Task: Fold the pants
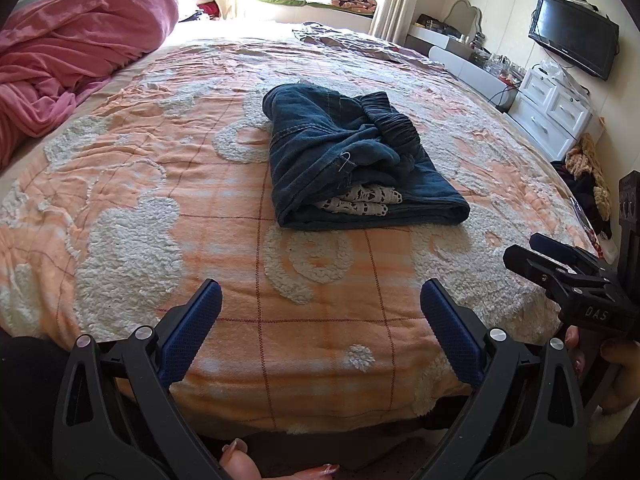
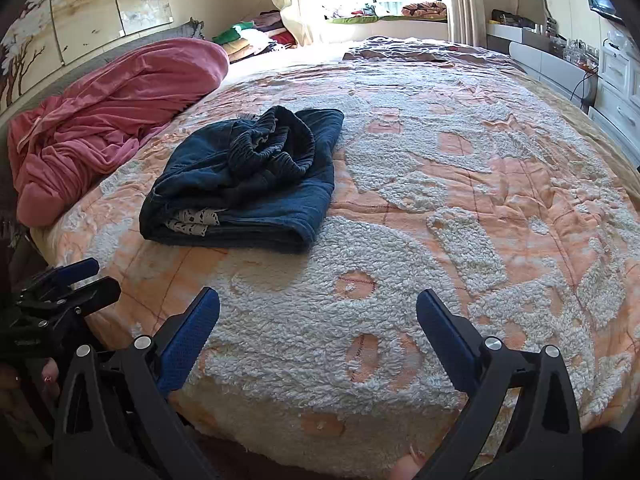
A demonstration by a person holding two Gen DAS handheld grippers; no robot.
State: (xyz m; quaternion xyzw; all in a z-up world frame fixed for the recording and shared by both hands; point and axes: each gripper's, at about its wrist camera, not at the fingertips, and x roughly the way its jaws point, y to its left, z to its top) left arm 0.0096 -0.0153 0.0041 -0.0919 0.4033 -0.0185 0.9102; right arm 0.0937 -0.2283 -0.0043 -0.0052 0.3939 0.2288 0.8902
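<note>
Home bedroom: bed point(image 1: 120, 208), television point(image 1: 574, 34)

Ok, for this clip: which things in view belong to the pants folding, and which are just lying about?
Part of the job:
- dark blue pants, folded into a bundle on the bedspread
- left gripper, open, empty
- right gripper, open, empty

Just lying about:
- pink blanket heaped at the bed's edge
- TV on the wall
- white drawers
- clothes on the window ledge
</note>
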